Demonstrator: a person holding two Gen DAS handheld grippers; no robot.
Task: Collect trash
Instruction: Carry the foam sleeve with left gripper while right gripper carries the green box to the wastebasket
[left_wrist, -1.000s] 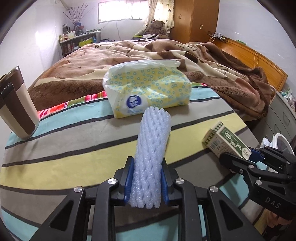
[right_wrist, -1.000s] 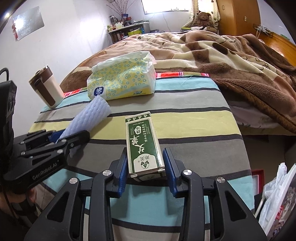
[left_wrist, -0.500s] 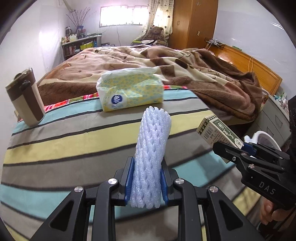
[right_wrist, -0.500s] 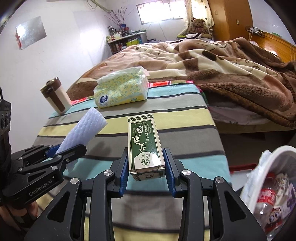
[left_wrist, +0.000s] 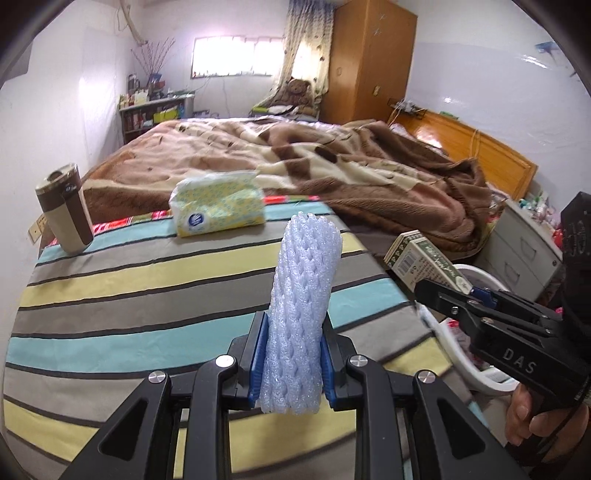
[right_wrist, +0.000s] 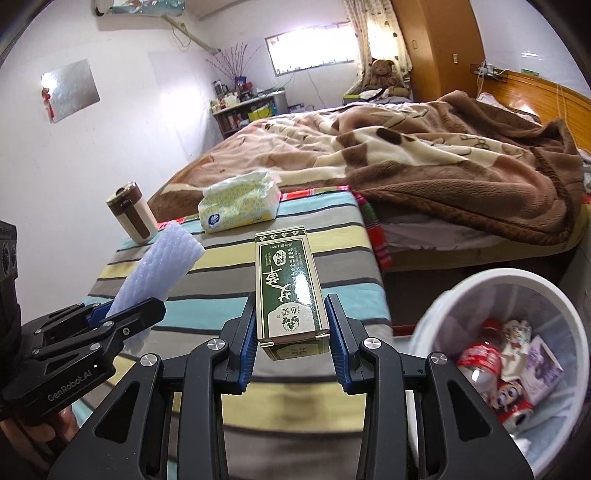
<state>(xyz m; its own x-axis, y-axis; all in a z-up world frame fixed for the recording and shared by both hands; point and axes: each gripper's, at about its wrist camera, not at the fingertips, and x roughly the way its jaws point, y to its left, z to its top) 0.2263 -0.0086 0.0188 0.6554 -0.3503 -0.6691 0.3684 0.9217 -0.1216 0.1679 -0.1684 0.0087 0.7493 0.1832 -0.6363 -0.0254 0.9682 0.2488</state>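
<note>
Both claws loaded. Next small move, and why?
Probably swing the right claw rightward over the white bin and release: it is shut on the green box, and the bin sits open just right of the striped table.

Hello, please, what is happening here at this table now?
A person is collecting trash with a gripper in each hand. The left gripper is shut on a white foam net sleeve, and the right gripper is shut on a small green box. Both things are held above the striped tablecloth. A white trash bin with bottles and wrappers inside stands to the right, beside the table. A tissue pack and a brown cup rest on the table.
</note>
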